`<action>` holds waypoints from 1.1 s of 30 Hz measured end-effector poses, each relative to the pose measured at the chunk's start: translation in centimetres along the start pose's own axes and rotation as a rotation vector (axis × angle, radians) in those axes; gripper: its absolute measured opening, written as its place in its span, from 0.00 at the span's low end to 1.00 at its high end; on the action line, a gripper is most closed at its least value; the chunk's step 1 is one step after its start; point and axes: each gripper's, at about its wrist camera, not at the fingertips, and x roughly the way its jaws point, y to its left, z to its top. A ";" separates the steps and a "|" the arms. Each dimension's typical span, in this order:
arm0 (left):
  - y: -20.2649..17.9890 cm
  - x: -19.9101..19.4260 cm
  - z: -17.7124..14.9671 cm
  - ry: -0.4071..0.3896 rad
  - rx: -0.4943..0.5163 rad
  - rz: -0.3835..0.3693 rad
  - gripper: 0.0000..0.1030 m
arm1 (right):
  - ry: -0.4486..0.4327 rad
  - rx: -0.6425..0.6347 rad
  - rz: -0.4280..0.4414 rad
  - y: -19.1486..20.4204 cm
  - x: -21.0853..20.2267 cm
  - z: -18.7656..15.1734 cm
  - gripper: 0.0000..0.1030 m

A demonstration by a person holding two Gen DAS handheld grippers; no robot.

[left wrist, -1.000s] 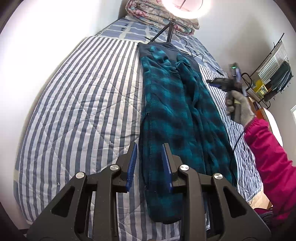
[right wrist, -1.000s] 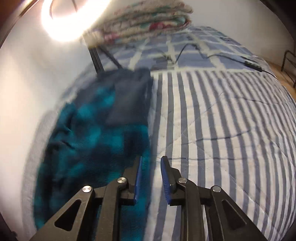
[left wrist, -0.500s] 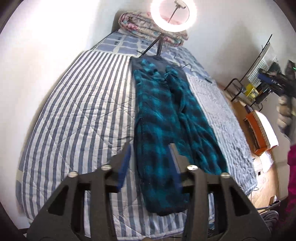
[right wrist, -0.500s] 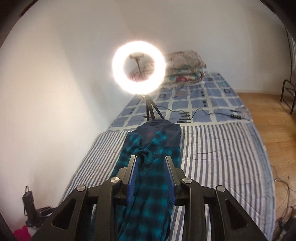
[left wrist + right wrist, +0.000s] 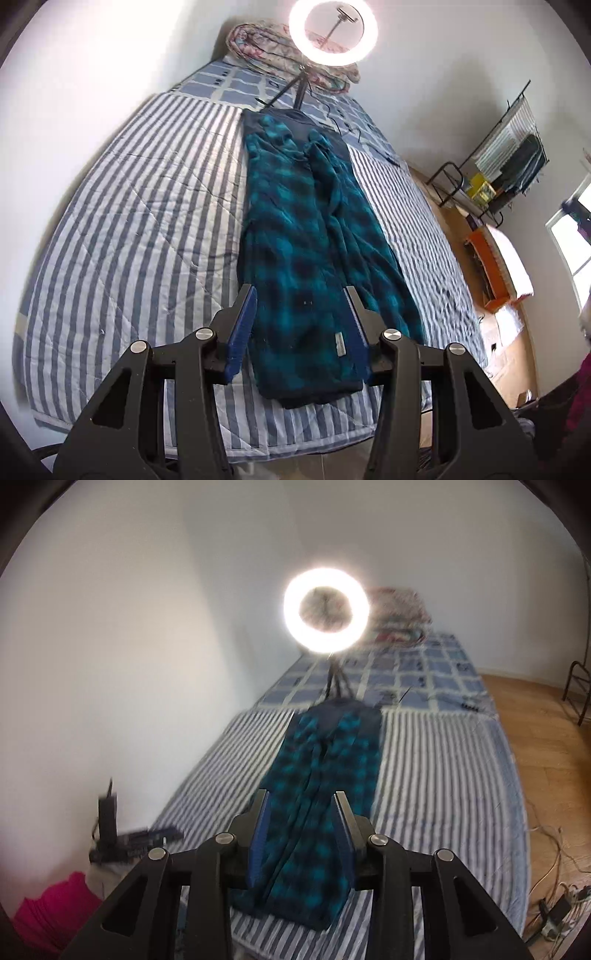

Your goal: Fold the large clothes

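Note:
A teal and black plaid fleece garment [image 5: 306, 236] lies folded into a long narrow strip down the middle of the striped bed [image 5: 140, 206]. Its dark hood end points at the ring light; its hem is at the near edge. It also shows in the right wrist view [image 5: 325, 775]. My left gripper [image 5: 301, 314] is open and empty, held above the hem end. My right gripper [image 5: 301, 819] is open and empty, held high over the same near end. The left gripper also shows in the right wrist view [image 5: 140, 838], at the left beside the bed.
A lit ring light on a tripod [image 5: 332, 33] stands at the bed's far end, with a folded quilt [image 5: 266, 48] behind it. Cables [image 5: 354, 133] lie on the bed near the hood. A wire rack [image 5: 495, 173] and an orange box [image 5: 491, 266] stand on the wooden floor at the right.
Both grippers have pulled back and up from the garment to the near end of the bed. Both jaws have opened wider. The garment has not moved.

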 end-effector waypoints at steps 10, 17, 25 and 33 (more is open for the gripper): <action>-1.0 2.0 -1.6 0.054 0.046 0.026 0.46 | 0.382 -0.177 0.000 3.5 18.0 -16.9 0.44; 0.1 3.2 -2.1 0.088 0.041 0.055 0.46 | 0.356 -0.287 -0.041 4.3 19.9 -18.8 0.27; 1.8 4.2 -2.4 0.089 -0.023 0.068 0.46 | 0.449 -0.379 0.007 4.9 21.2 -21.6 0.13; 5.2 7.5 -4.4 0.136 -0.205 -0.033 0.46 | 0.253 -0.155 0.124 0.5 14.7 -17.3 0.53</action>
